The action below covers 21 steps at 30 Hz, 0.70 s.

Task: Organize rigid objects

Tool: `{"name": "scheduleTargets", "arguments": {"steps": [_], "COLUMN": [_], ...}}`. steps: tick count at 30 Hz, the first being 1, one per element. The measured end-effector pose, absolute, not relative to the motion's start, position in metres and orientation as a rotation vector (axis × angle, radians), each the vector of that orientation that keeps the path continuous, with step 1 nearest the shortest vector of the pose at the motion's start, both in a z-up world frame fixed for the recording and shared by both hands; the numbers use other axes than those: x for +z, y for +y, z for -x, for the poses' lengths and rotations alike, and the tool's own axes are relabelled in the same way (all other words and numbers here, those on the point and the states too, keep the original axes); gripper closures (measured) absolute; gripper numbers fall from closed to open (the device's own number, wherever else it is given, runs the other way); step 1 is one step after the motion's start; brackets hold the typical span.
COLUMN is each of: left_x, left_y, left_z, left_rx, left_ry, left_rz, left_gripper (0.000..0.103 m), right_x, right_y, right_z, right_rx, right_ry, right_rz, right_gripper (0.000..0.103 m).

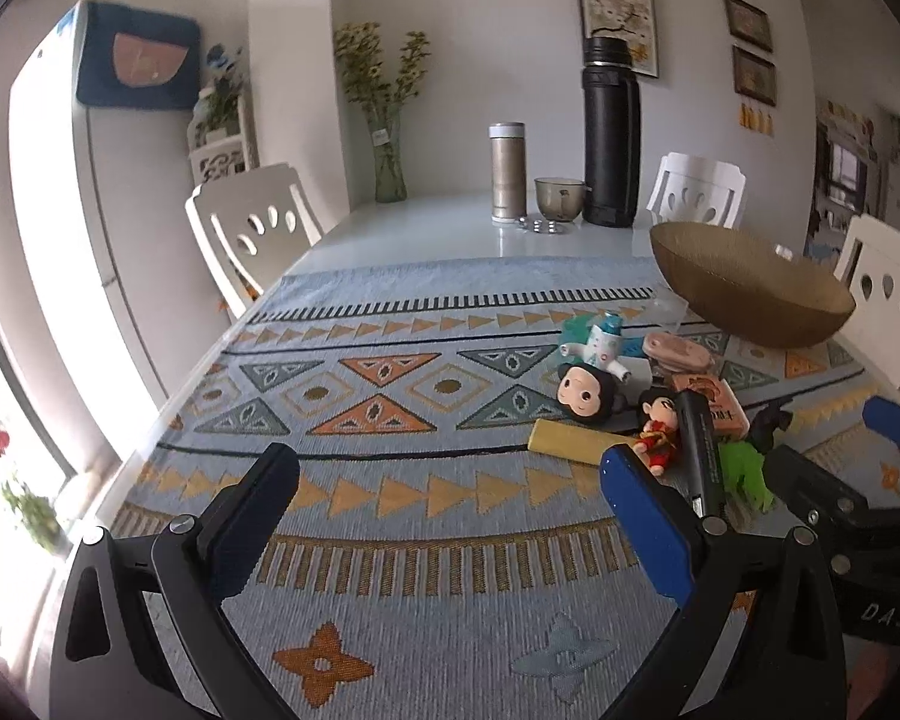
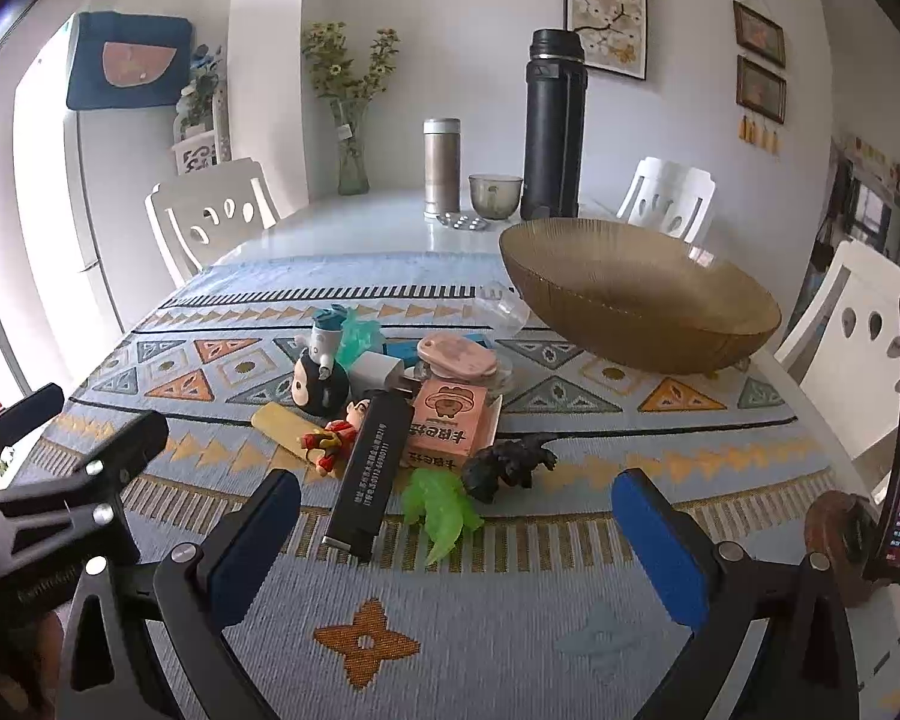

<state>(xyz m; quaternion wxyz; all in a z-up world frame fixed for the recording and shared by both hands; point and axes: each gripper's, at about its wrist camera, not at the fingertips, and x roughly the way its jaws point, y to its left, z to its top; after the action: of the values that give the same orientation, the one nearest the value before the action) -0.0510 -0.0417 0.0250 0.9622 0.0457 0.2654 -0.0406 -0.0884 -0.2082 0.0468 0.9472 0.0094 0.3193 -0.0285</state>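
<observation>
Plastic toys (image 2: 444, 504), a black lighter (image 2: 369, 468) and a pink box (image 2: 447, 429) lie heaped on the patterned cloth (image 2: 510, 630) near the brown bowl (image 2: 636, 294), with the left gripper (image 1: 450, 468) and right gripper (image 2: 456, 495) both spread wide, holding nothing, above the cloth.

A woven cloth runner (image 2: 510, 630) is covering the glossy white table (image 2: 354, 222); beyond it, a ribbed amber glass bowl (image 2: 636, 300) is gleaming.
</observation>
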Motion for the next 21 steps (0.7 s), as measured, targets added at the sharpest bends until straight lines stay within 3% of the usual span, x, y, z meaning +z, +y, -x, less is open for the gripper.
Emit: {"name": "scheduleTargets", "arguments": {"steps": [21], "left_x": [0.0242], "left_y": [-0.0402], "left_z": [0.0483], "left_rx": [-0.078], "left_ry": [0.554], "left_rz": [-0.079], "left_gripper": [0.001], "right_x": [0.0434], "right_y": [-0.2058], "right_z": [0.0864], "right_rx": [-0.068], "right_ry": [0.662], "right_rz": [-0.002], "right_gripper": [0.0]}}
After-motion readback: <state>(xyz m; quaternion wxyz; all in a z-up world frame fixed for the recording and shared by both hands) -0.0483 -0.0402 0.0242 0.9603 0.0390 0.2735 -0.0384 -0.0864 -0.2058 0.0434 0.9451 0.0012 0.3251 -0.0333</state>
